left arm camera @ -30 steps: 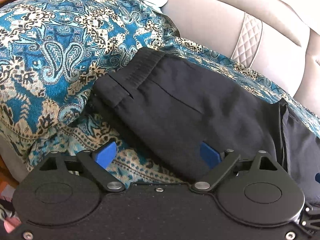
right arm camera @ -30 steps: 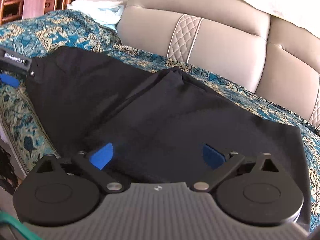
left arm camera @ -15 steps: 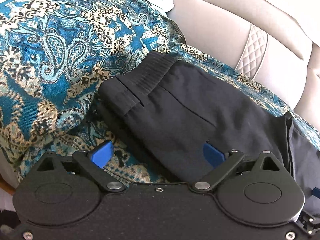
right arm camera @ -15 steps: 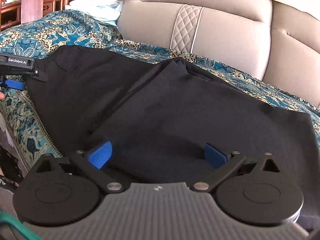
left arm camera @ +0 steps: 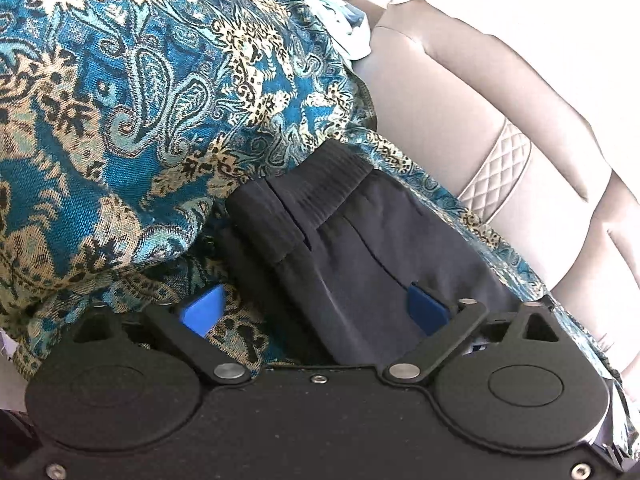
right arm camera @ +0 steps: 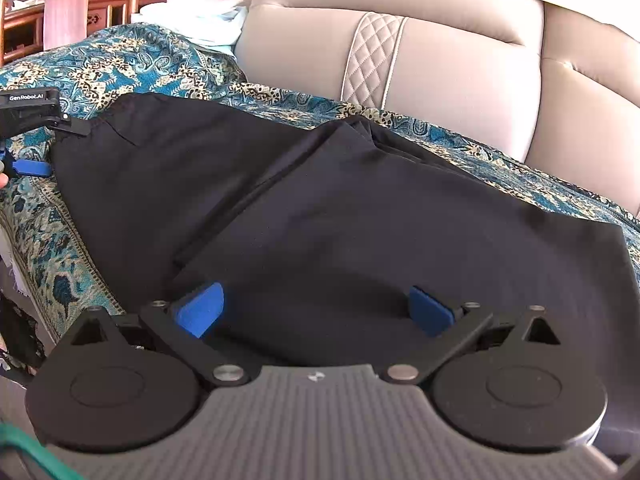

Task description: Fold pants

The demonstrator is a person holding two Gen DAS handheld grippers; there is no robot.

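Note:
Black pants (right arm camera: pixel 320 216) lie folded on a sofa covered with a blue paisley throw (right arm camera: pixel 132 64). In the left wrist view the ribbed waistband (left arm camera: pixel 316 184) is close ahead, and my left gripper (left arm camera: pixel 316 312) is open with the pants' front edge between its blue fingers. In the right wrist view my right gripper (right arm camera: pixel 316 312) is open, low over the upper folded layer of the pants. The left gripper also shows in the right wrist view (right arm camera: pixel 28 136), at the pants' left end.
The beige leather sofa back (right arm camera: pixel 460 68) rises behind the pants. The draped armrest (left arm camera: pixel 120 100) bulges at the left. White cloth (right arm camera: pixel 216 20) lies on the armrest's far end. Wooden furniture (right arm camera: pixel 80 8) stands beyond.
My left gripper has moved in closer to the waistband and tilted. My right gripper has moved slightly forward and lower over the pants. Both stay open.

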